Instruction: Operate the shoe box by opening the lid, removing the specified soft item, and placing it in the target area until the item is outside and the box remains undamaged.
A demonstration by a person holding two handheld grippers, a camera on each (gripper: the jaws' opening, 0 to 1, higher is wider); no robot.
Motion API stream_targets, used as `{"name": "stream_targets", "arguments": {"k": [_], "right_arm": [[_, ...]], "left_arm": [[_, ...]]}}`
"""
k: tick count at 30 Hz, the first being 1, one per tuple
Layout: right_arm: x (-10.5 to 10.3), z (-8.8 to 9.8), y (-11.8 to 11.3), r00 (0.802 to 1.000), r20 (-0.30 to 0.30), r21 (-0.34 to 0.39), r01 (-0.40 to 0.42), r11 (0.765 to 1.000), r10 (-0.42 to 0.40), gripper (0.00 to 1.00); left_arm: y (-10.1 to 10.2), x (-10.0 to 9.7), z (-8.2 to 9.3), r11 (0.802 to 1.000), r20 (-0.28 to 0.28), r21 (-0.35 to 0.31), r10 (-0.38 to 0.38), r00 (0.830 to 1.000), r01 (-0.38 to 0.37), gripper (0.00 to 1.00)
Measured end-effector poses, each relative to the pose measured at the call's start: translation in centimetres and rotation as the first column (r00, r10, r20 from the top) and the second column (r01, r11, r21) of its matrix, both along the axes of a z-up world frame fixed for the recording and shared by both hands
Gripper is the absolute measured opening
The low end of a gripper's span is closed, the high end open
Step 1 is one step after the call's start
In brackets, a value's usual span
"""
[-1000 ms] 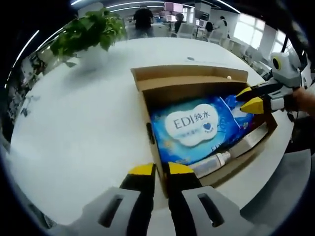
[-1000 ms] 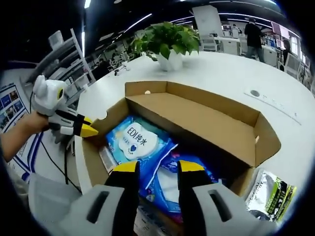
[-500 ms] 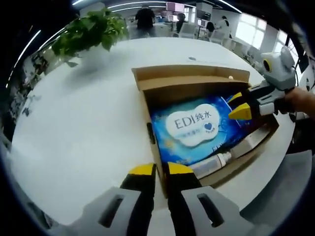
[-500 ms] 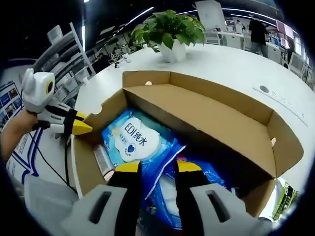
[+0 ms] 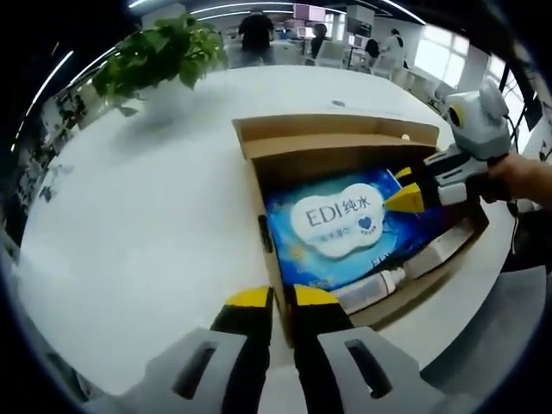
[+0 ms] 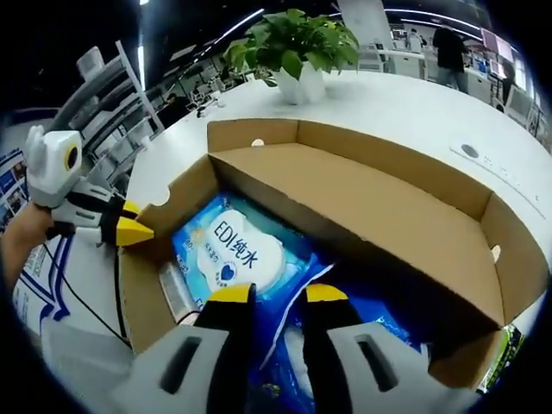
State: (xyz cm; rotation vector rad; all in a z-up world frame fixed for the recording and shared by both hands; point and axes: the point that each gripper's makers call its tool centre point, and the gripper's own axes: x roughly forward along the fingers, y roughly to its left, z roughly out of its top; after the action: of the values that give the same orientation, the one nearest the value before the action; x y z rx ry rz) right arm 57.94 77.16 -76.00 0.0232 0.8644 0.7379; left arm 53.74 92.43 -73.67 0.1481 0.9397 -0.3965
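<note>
A: White counter point(image 5: 129, 216), office bkgd, potted plant point(image 6: 293, 43). Shoe box point(image 6: 388, 216) sits lid-open; blue wipes pack point(image 5: 341, 224) flat inside, w/ small bottle point(image 5: 371, 283) beside.

B: Jaws?

A: My left gripper point(image 5: 274, 297) nearly closed, empty, at box corner. Right gripper point(image 6: 269, 293) slightly parted over pack, nothing held. Pack prob. soft, slick film; pinch an edge.

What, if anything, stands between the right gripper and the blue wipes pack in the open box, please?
Nothing visible does. The lid is folded back, and the right gripper hangs directly over the blue wipes pack. The left gripper sits at the box's outer wall, off to the side.
</note>
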Motion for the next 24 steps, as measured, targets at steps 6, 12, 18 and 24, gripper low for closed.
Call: {"name": "stream_targets", "arguments": {"k": [6, 12, 18, 24], "right_arm": [[0.1, 0.3, -0.3, 1.000, 0.007, -0.010, 0.003, 1.000, -0.003, 0.06], [-0.1, 0.9, -0.2, 1.000, 0.002, 0.005, 0.009, 1.000, -0.009, 0.01], [-0.3, 1.7, -0.5, 1.000, 0.004, 0.006, 0.008, 1.000, -0.008, 0.00], [-0.3, 2.8, -1.2, 1.000, 0.028, 0.004, 0.007, 1.000, -0.007, 0.00]], "left_arm": [[0.0, 0.0, 0.0, 1.000, -0.001, 0.008, -0.007, 1.000, 0.007, 0.05], [0.1, 0.0, -0.1, 1.000, 0.001, 0.008, -0.010, 1.000, 0.010, 0.05], [0.1, 0.0, -0.1, 1.000, 0.000, 0.015, -0.018, 1.000, 0.018, 0.05], [0.0, 0.0, 0.0, 0.999, -0.007, 0.027, -0.026, 1.000, 0.026, 0.06]]}}
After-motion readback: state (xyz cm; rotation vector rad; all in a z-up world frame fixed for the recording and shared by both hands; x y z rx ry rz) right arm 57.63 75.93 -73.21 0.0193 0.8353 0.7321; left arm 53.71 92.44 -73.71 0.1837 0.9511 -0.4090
